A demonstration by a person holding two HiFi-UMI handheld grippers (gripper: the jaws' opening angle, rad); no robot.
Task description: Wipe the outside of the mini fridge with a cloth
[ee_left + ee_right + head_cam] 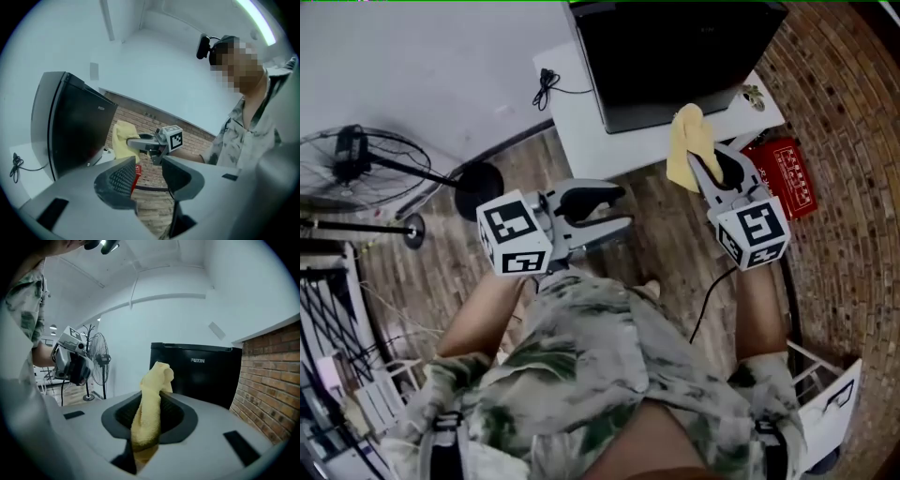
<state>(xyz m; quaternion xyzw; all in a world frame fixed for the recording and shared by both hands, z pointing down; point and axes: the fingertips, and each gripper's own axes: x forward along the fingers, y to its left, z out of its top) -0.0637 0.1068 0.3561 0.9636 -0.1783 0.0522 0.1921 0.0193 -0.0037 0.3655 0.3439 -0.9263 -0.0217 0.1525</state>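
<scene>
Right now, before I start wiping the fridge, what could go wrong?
The cloth is pinched as a narrow bunch in the right gripper, so the hard jaws may scrape the mini fridge. The red box lies on the floor beside the fridge; you might kick it.

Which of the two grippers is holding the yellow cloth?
The right gripper: its jaws pinch the yellow cloth; the left gripper is open and empty.
</scene>
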